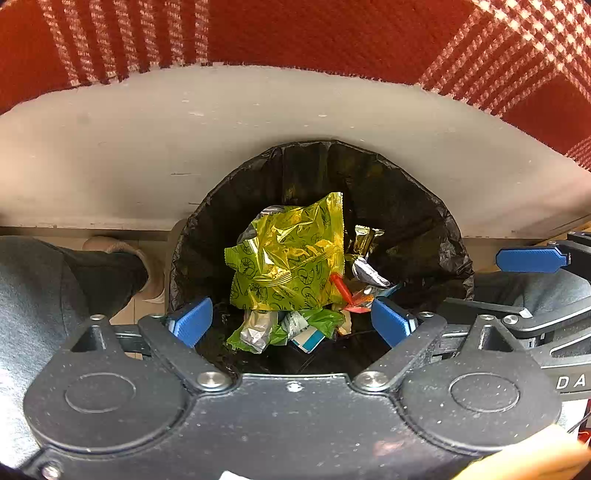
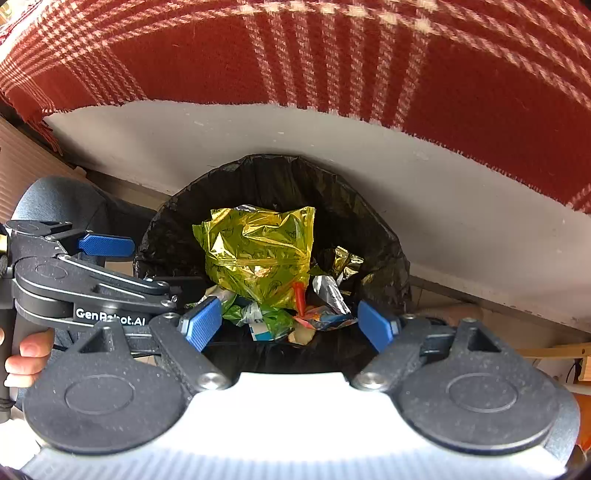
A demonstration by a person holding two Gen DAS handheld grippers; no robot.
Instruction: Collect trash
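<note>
A bin lined with a black bag (image 1: 436, 236) (image 2: 373, 236) stands below both grippers, against a white table edge. On top of the trash inside lies a crumpled yellow-green snack wrapper (image 1: 291, 254) (image 2: 258, 251), with silver foil, a red piece (image 1: 341, 286) (image 2: 299, 293) and green and blue scraps under it. My left gripper (image 1: 291, 321) hangs open above the bin's near rim, nothing between its blue pads (image 1: 194, 321). My right gripper (image 2: 291, 325) is likewise open and holds nothing. Each gripper shows at the side of the other's view: the right one (image 1: 532, 258), the left one (image 2: 107, 245).
A red and white checked cloth (image 1: 295, 33) (image 2: 295, 55) covers the white table (image 1: 258, 125) (image 2: 443, 192) behind the bin. A person's leg and shoe (image 1: 122, 266) stand left of the bin. A hand (image 2: 26, 354) holds the left gripper's handle. Tiled floor lies around.
</note>
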